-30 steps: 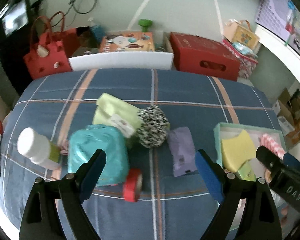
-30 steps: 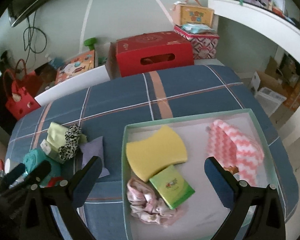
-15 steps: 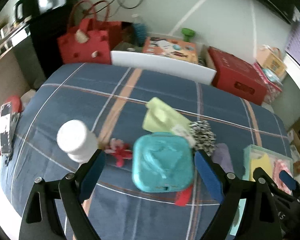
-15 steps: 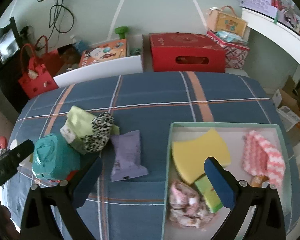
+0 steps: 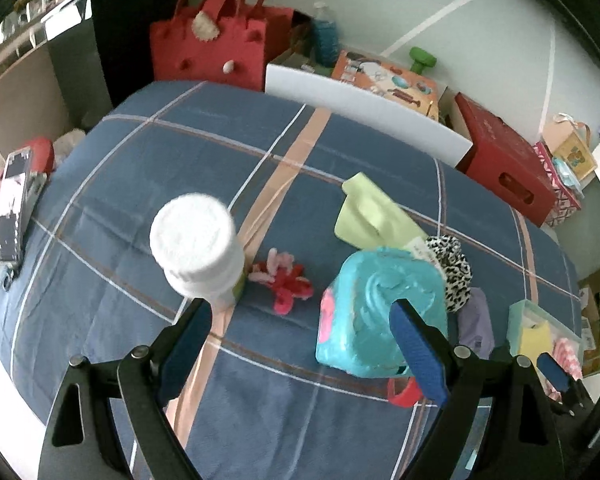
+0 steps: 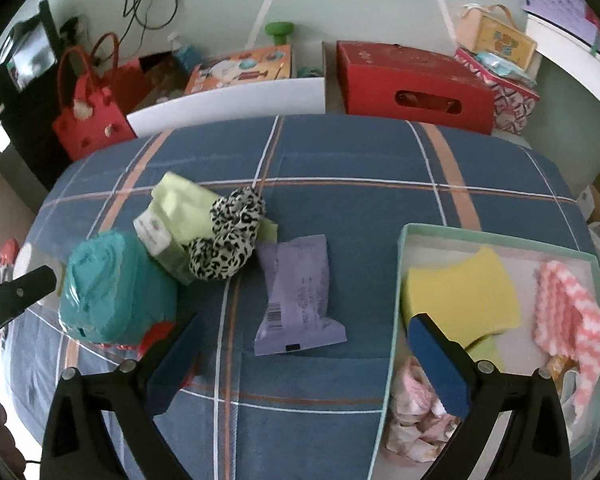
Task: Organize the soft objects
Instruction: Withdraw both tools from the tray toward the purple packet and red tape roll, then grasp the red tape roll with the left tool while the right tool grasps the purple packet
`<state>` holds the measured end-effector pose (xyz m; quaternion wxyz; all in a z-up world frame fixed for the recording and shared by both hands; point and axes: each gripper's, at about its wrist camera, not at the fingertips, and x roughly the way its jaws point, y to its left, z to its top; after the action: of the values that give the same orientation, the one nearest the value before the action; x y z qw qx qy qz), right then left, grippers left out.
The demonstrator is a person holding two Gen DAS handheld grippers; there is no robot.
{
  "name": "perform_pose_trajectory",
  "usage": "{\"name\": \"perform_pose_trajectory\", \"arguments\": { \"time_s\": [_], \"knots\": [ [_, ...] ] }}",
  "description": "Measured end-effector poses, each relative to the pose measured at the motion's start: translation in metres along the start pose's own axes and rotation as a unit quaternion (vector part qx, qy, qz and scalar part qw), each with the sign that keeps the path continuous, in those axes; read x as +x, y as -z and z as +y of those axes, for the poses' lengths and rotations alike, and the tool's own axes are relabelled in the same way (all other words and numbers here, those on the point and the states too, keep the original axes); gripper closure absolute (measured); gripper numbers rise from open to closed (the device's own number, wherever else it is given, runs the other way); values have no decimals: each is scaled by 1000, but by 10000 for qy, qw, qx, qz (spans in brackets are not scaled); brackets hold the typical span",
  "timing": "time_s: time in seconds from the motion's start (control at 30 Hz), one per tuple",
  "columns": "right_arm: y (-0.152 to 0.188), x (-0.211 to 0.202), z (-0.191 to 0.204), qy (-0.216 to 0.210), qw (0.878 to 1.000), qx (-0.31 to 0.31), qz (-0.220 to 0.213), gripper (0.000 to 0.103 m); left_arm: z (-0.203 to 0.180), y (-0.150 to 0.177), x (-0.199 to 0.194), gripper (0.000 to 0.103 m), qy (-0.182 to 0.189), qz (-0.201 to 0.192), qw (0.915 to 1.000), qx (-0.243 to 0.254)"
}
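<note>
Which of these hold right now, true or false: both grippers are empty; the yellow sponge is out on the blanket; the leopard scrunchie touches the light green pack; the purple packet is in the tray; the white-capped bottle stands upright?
1. Both grippers are empty. True: the left gripper and right gripper stand open with nothing between the jaws.
2. The yellow sponge is out on the blanket. False: it lies inside the mint tray.
3. The leopard scrunchie touches the light green pack. True: it rests against it.
4. The purple packet is in the tray. False: it lies on the blanket, left of the tray.
5. The white-capped bottle stands upright. True.
</note>
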<state>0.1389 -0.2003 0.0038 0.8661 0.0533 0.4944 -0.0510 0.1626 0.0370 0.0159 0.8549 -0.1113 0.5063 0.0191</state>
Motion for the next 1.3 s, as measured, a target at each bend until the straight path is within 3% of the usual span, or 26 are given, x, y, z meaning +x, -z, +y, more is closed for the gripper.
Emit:
{"name": "perform_pose_trajectory", "arguments": {
  "time_s": [0.07, 0.27, 0.43, 0.77, 0.9, 1.3],
  "knots": [
    [1, 4, 4, 24, 10000, -86, 29, 10, 3, 2, 1, 12, 38, 40, 9999, -94],
    [3, 14, 9, -126, 9994, -320, 70, 20, 6, 13, 3, 12, -51, 73, 9999, -134],
    [5, 24, 7, -341, 9989, -259, 203, 21, 4, 24, 5, 13, -10, 136, 9998, -141],
    [6, 32, 1, -476, 9982, -254, 248, 32, -29, 41, 0, 13, 120, 98, 9989, 450],
    [6, 36, -3, -505, 9981, -200, 275, 32, -40, 45, -1, 13, 178, 58, 9977, 651],
    [7, 46, -10, -539, 9978, -122, 368, 37, -58, 58, 20, 13, 225, 512, 9936, 981]
  ]
}}
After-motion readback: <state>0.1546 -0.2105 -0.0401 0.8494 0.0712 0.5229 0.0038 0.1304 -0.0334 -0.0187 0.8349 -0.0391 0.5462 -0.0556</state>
